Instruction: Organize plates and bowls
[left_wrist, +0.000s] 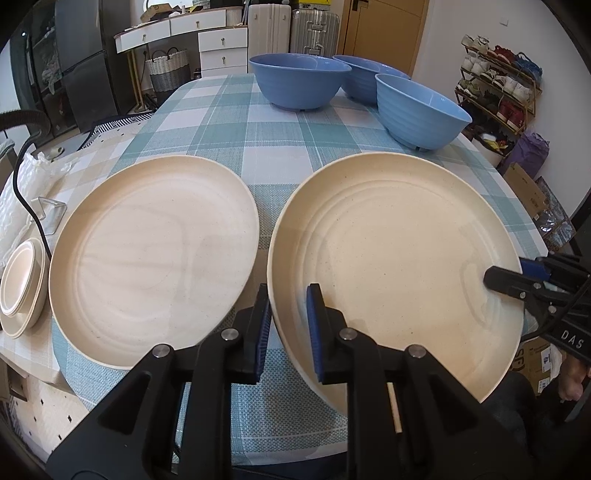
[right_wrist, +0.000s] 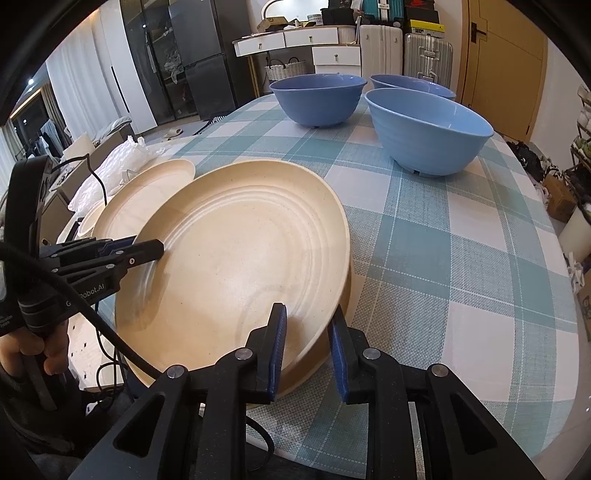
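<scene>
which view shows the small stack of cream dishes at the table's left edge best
The left wrist view: the small stack of cream dishes is fully visible beside the flat plate. In the right wrist view only a sliver peeks out behind that plate.

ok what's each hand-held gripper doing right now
Left hand-held gripper: straddling the right cream plate's rim, grip unclear.
Right hand-held gripper: straddling the same rim, grip unclear.

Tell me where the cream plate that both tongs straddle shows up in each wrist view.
Left wrist: the held plate fills the right half, beside the second plate.
Right wrist: the same plate sits centre-left.
Shared landmark: the nearest blue bowl, beyond the plate in both.
</scene>
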